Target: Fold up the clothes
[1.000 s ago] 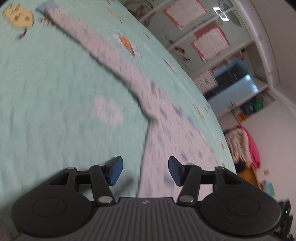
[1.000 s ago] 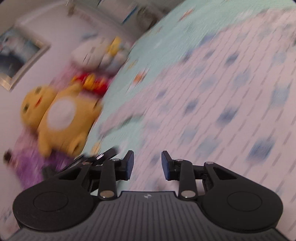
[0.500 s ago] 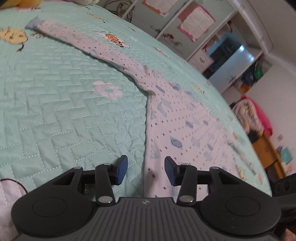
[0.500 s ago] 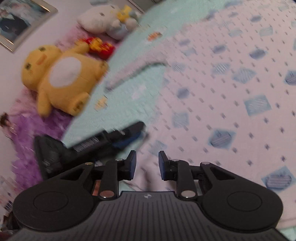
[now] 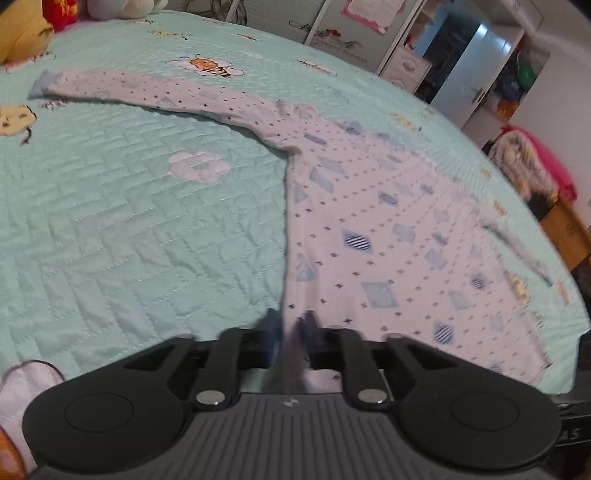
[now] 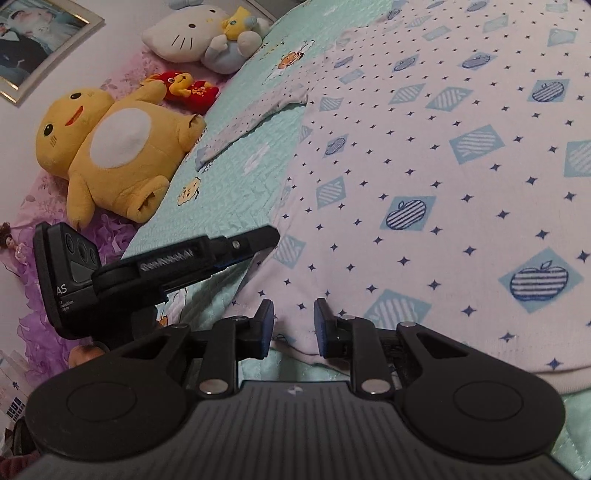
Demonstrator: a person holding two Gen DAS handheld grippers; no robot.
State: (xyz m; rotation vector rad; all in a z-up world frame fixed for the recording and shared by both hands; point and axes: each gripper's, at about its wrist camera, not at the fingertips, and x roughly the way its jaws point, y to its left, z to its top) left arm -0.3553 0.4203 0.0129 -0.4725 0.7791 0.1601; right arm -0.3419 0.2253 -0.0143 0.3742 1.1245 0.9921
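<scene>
A white long-sleeved shirt (image 5: 369, 221) with blue diamonds and stars lies flat on the mint quilted bedspread (image 5: 129, 221), one sleeve (image 5: 147, 92) stretched out to the left. My left gripper (image 5: 290, 332) is shut on the shirt's side edge near the hem, with cloth pinched between its blue pads. In the right wrist view the shirt (image 6: 424, 166) fills the right side. My right gripper (image 6: 293, 321) stands open at the bottom hem, which lies between its fingers untouched by the pads. The left gripper (image 6: 255, 238) shows there from the side, just to the left.
A yellow plush (image 6: 107, 155), a white cat plush (image 6: 188, 33) and a small red toy (image 6: 184, 88) sit along the bed's far edge. Wardrobe doors (image 5: 369, 33) and a heap of clothes (image 5: 528, 162) stand beyond the bed. A framed picture (image 6: 29, 44) hangs on the wall.
My left gripper rolled level and closed its jaws on the shirt's side edge. My right gripper came down to the hem and its jaws narrowed a little.
</scene>
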